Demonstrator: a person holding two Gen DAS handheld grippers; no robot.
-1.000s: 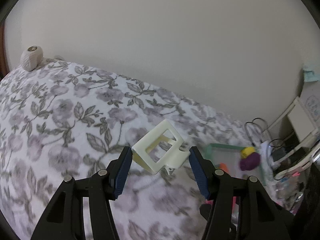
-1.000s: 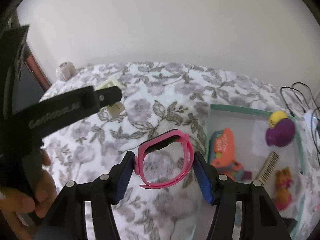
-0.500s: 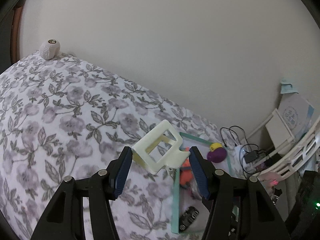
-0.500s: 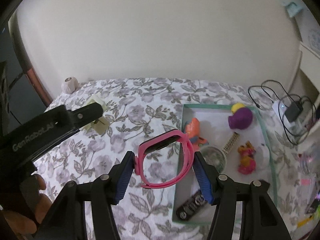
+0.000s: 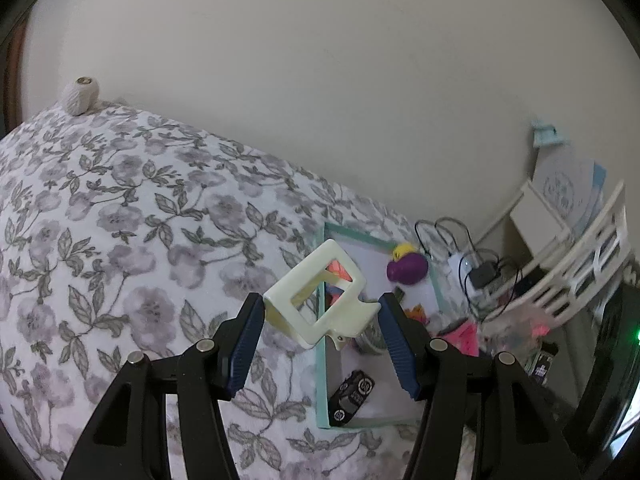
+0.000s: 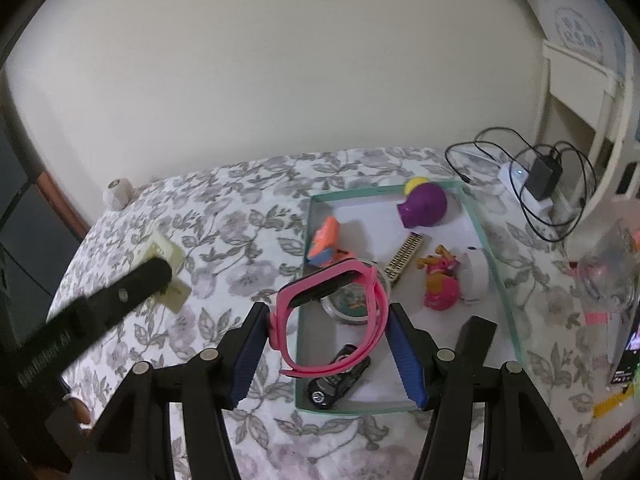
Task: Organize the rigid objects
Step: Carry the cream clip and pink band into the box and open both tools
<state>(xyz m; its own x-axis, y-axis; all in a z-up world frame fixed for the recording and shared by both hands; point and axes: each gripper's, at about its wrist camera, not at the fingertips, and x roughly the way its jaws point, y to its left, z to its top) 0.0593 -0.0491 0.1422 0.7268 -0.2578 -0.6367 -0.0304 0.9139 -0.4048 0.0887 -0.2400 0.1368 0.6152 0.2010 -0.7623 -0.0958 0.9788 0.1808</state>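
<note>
The left gripper point(image 5: 320, 322) fingers are clamped on a cream plastic frame point(image 5: 316, 300) and the right gripper point(image 6: 328, 320) fingers on a pink band point(image 6: 332, 312), both above the green tray point(image 6: 490, 256); dropped early, they might land on the bed point(image 5: 120, 240).

both wrist views angled down, close above bed, sharing teal tray point(image 5: 322, 344) point(image 6: 489, 240)

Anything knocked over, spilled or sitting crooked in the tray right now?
Nothing stands out. The tray lies flat on the floral cover; its toys are loosely scattered, none spilled over the rim. The black toy car lies slanted in a near corner, which looks harmless.
</note>
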